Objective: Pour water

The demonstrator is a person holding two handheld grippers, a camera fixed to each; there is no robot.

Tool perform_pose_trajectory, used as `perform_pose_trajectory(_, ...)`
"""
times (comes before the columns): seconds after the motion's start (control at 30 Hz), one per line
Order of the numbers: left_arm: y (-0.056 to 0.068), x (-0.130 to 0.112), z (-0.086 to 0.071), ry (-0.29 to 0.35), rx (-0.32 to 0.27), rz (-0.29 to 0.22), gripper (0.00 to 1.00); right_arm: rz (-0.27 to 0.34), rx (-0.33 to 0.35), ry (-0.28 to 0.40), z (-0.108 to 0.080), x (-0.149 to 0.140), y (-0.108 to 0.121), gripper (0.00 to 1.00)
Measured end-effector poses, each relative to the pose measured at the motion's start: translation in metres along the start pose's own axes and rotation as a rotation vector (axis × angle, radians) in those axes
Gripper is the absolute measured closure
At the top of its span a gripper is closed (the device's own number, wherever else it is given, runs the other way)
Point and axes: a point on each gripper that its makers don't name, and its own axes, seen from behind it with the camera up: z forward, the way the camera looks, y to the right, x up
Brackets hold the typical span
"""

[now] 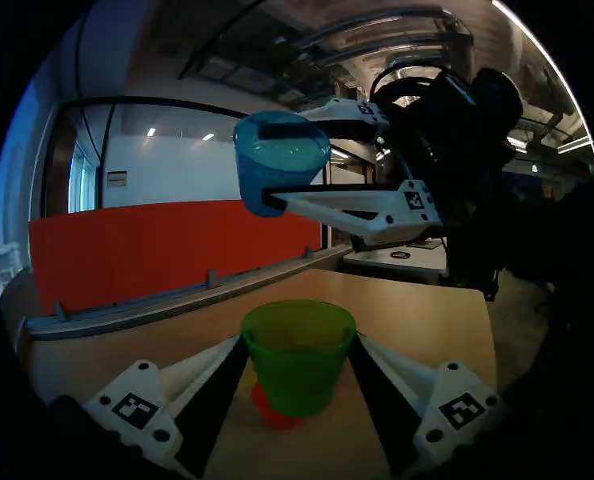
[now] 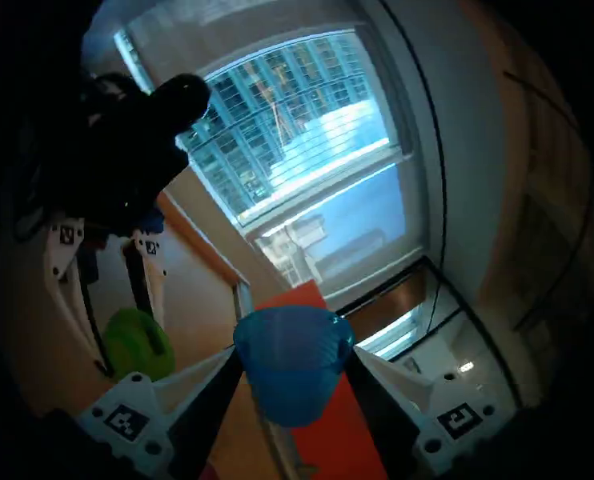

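My left gripper (image 1: 298, 364) is shut on a green cup (image 1: 299, 356), held upright just above the wooden table (image 1: 417, 312). In the left gripper view the right gripper (image 1: 285, 204) hangs higher, above and beyond the green cup, shut on a translucent blue cup (image 1: 279, 160) that is tipped a little. In the right gripper view the blue cup (image 2: 293, 362) sits between my right gripper (image 2: 294, 364) fingers, and the green cup (image 2: 138, 342) shows at lower left between the left gripper's white fingers (image 2: 154, 272). I cannot tell whether water is in either cup.
A red object (image 1: 271, 410) lies on the table under the green cup. An orange partition (image 1: 169, 248) and a metal rail run along the table's far edge. A second table (image 1: 401, 260) stands behind. Large windows (image 2: 313, 144) fill the wall beyond.
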Motion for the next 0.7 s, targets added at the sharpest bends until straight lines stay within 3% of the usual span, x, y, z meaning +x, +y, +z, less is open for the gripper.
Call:
perform_pose_trajectory(0.5,0.001,0.002,-0.002,-0.001,0.002,0.008,0.15,0.674,0.129,0.033,-0.014,0.019,-0.039,0.12)
perform_pose_trajectory(0.6,0.002,0.002,-0.002,-0.004,0.001,0.011,0.15,0.783,0.154,0.048,-0.016,0.027,-0.040,0.12)
perform_pose_trajectory(0.7,0.002,0.001,-0.002,-0.008,0.002,0.013,0.15,0.851,0.170,0.060,-0.018,0.030,-0.039,0.12)
